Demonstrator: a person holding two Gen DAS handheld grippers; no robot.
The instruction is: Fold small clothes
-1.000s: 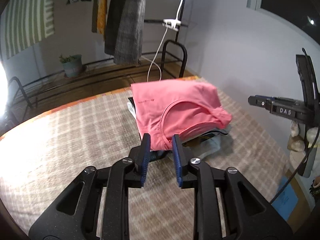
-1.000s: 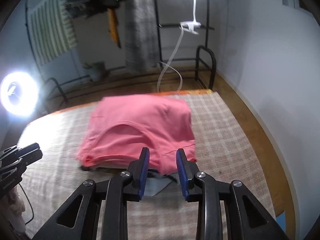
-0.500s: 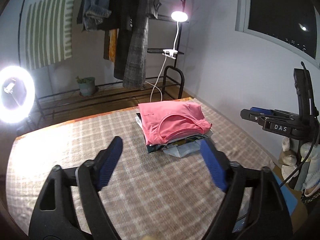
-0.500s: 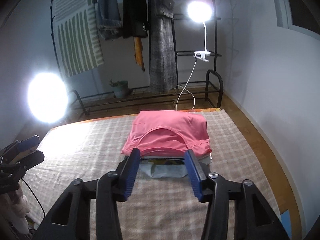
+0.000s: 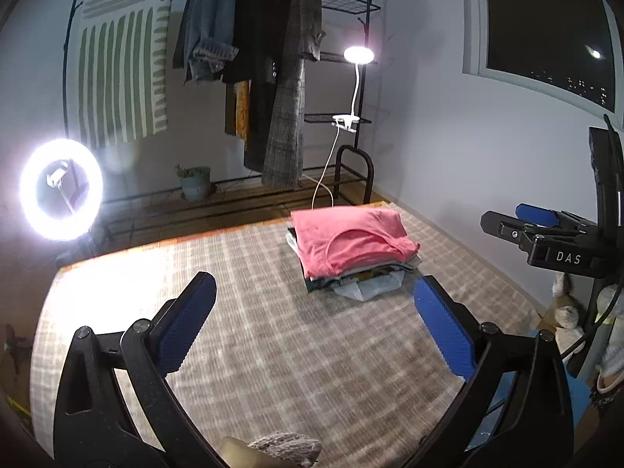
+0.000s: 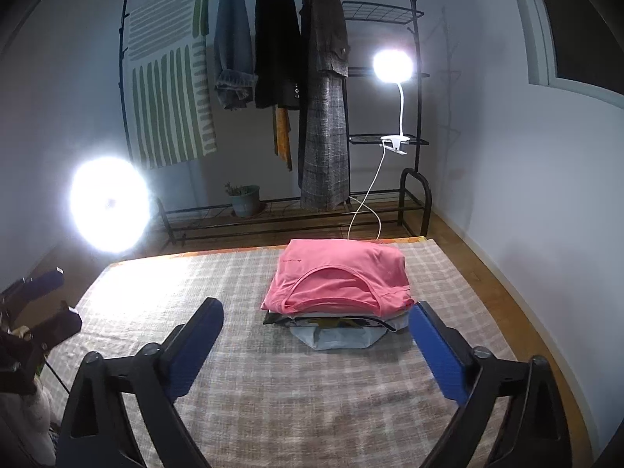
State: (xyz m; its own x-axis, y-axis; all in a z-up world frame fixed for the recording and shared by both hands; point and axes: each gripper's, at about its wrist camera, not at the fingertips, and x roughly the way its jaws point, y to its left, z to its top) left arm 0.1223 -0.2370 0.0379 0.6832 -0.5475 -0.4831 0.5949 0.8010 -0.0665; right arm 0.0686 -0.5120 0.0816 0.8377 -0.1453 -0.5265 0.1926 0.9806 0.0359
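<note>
Right wrist view: pink top (image 6: 343,279) lies folded at twelve o'clock; both claws (image 6: 316,347) (image 5: 314,325) released, so fetching another garment looks next.

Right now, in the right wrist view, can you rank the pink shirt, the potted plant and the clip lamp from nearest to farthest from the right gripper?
1. The pink shirt, on top of the folded stack straight ahead of the right gripper.
2. The potted plant, on the low rack shelf, ahead and left.
3. The clip lamp, high on the rack, ahead and right; about as far back as the plant, only higher.
</note>
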